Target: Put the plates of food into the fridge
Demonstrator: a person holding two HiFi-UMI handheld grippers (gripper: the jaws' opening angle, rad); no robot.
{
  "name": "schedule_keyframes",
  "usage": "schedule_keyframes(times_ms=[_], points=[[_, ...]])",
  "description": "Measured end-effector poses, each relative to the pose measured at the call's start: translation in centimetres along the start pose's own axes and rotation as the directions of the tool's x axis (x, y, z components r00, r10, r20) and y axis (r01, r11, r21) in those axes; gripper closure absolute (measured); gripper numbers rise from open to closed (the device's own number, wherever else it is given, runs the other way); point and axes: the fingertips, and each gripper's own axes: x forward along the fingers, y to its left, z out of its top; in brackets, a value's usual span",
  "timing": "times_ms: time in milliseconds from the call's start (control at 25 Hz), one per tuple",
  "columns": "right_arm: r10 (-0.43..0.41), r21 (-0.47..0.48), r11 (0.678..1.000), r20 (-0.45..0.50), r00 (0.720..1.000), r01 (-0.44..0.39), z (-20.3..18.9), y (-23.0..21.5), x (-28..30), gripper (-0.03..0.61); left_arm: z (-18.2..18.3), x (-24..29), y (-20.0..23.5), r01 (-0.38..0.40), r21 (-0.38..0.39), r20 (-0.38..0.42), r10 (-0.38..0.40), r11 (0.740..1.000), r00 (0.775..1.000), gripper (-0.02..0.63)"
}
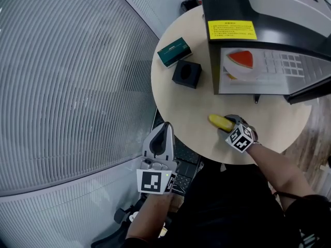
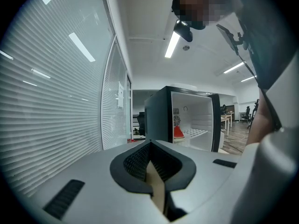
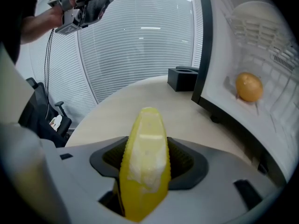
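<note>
Head view showed the right gripper pinching a corn cob on the surface before the open fridge, where a red slice already sat, while the left gripper hung pressed together and empty, so loading seemed partly done.

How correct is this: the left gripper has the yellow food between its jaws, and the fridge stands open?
Not the left: the right gripper has the yellow food between its jaws, as the right gripper view shows. The fridge does stand open.
</note>
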Motion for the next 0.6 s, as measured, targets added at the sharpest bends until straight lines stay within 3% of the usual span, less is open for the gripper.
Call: schedule_keyframes(times_ms=[360, 600], points=[[-0.030, 0.087, 0.996, 0.019, 0.999, 0.029, -1.5, -0.8, -2.8, 0.322, 0.9, 1.5, -1.9, 0.053, 0.011, 0.009, -0.053, 0.999, 0.999, 0.609], [-0.075, 0.151, 0.986, 0.046, 0.996, 0.067, -1.3, -2.0, -5.4, 0.322, 2.0, 3.5, -4.1, 0.131, 0.021, 0.040, -0.132, 0.991, 0.990, 0.609]])
